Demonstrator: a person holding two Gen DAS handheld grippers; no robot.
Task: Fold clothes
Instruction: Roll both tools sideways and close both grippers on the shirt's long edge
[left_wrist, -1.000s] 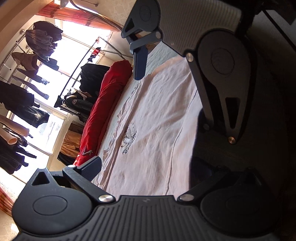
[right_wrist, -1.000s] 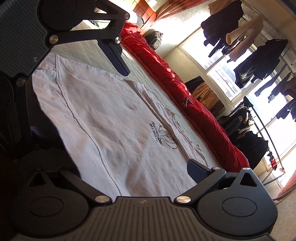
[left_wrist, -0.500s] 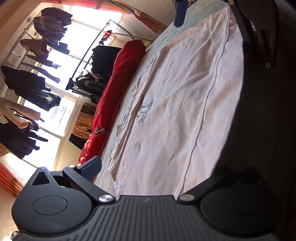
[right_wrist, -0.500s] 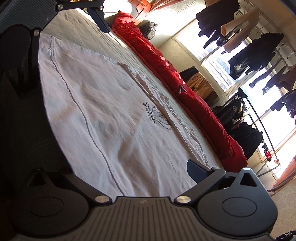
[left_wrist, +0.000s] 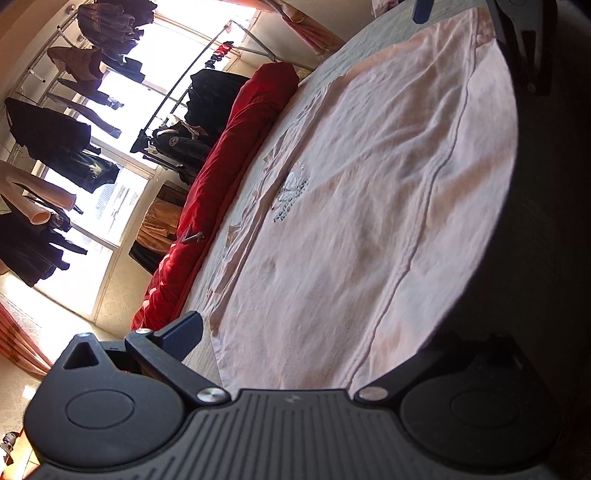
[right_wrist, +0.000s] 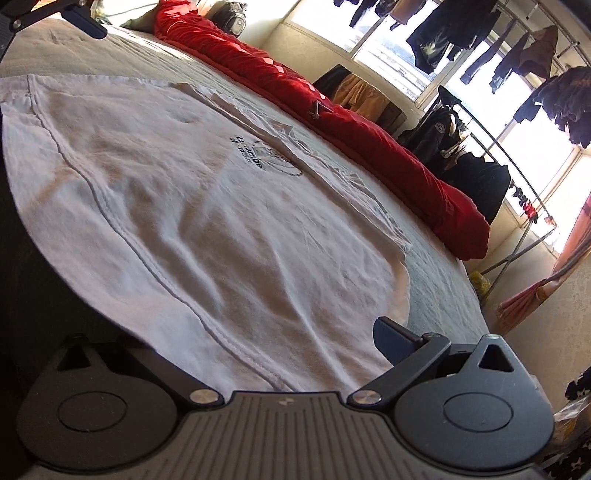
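Left wrist view had one white t-shirt (left_wrist: 369, 206) spread flat on the bed (left_wrist: 236, 221), hem towards the camera, with one small dark printed logo (left_wrist: 290, 195) on it, too blurry to read. One long red duvet roll (left_wrist: 221, 177) ran along the far edge of the bed, just beside the shirt but not touching it. The left hand-held gripper (left_wrist: 325, 343) sat low at the hem with its jaws spread wide; only one finger (left_wrist: 183, 338) showed clearly, just off the shirt's corner, the other was lost in the dark. Couldn't see any cloth pinched in it.

Right wrist view showed the same shirt (right_wrist: 207, 221) from the opposite side, so the logo (right_wrist: 258, 155) and the duvet roll (right_wrist: 332, 122) came out mirrored. The right hand-held gripper (right_wrist: 273, 354) was also spread wide at the hem, one finger (right_wrist: 395, 338) sitting over the shirt's corner, nothing visibly clamped.

What each had that the other didn't: the right view caught a dark bag-like thing (right_wrist: 232, 18) at the end of the duvet and something yellow (right_wrist: 480, 282) on the floor past the bed. The left view had two pale tube shapes (left_wrist: 40, 199) hanging by the window (left_wrist: 110, 199). Both showed one clothes rack (right_wrist: 491, 147) of dark jackets, and each caught the other gripper at the far end of the shirt.

Shirt looked creased, one stitched line running parallel to the hem, far edge rumpled near the collar end
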